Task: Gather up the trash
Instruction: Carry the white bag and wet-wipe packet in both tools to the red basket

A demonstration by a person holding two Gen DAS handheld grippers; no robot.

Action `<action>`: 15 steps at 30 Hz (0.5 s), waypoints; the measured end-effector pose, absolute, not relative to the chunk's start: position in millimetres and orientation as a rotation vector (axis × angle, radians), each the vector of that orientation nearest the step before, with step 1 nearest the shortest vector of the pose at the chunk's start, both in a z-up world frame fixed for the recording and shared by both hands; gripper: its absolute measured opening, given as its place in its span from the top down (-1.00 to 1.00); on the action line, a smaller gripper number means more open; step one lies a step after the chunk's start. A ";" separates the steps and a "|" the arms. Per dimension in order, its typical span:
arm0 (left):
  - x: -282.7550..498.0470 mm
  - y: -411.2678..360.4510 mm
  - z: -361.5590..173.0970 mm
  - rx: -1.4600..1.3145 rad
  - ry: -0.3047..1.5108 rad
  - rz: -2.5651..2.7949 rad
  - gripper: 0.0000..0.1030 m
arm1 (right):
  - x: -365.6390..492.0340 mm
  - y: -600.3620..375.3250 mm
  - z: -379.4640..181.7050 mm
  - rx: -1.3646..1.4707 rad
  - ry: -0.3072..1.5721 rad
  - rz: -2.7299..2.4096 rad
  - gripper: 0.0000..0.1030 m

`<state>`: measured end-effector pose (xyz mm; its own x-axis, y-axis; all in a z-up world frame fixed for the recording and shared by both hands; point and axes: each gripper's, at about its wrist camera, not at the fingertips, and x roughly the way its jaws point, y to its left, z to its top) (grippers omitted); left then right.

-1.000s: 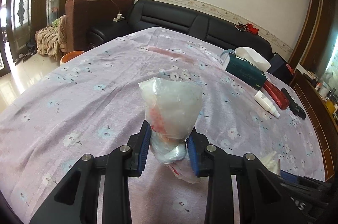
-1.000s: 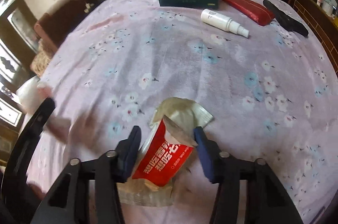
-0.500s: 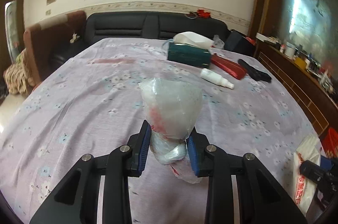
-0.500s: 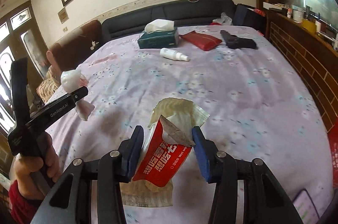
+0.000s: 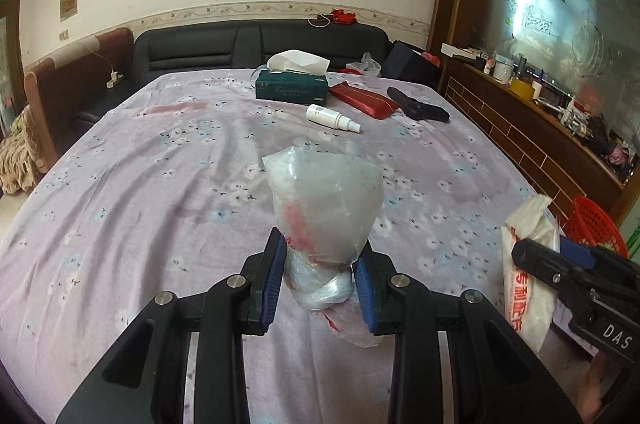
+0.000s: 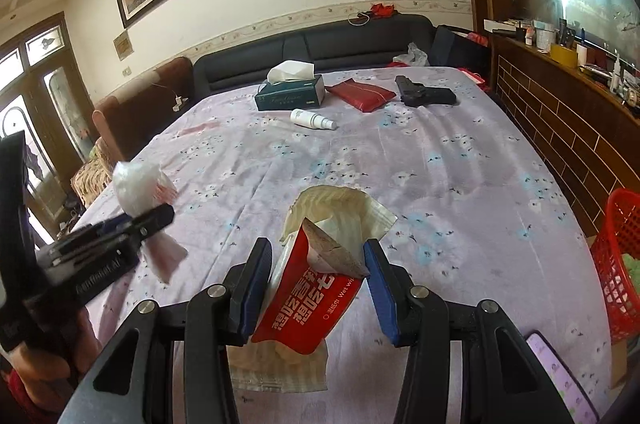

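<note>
The left tongs (image 5: 320,278) pinch a knotted clear bag (image 5: 324,212) with red print, held up above the floral-clothed surface (image 5: 160,184). The right tongs (image 6: 316,280) grip a torn red wrapper (image 6: 308,300) reading "Wet wi…" under Chinese characters, a beige wrapper bunched with it. Far across the surface lie a green tissue box (image 6: 290,96) whose gold script is too small to read, a white spray bottle (image 6: 312,119), a red pouch (image 6: 360,95) and a black pistol-shaped object (image 6: 424,95). A red basket (image 6: 620,264) stands off the right edge. The left tool's body bears partly legible white lettering; the right one's reads "DAS".
</note>
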<state>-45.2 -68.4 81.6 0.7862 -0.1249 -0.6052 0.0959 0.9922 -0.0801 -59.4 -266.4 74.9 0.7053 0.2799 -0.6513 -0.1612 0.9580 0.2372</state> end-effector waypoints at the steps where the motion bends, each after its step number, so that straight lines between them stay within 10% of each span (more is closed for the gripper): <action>1: -48.5 -72.3 81.5 -0.036 0.651 -0.115 0.40 | -61.5 -268.0 75.1 0.167 0.746 0.245 0.01; 15: -72.7 -117.8 79.6 0.074 0.628 -0.134 0.40 | -94.7 -297.5 82.5 0.175 0.700 0.209 0.00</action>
<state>-72.7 -117.8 79.6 0.8010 -0.1019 -0.5900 0.1470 0.9887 0.0287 -94.7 -297.5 82.5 0.7453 0.2485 -0.6187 -0.1319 0.9646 0.2285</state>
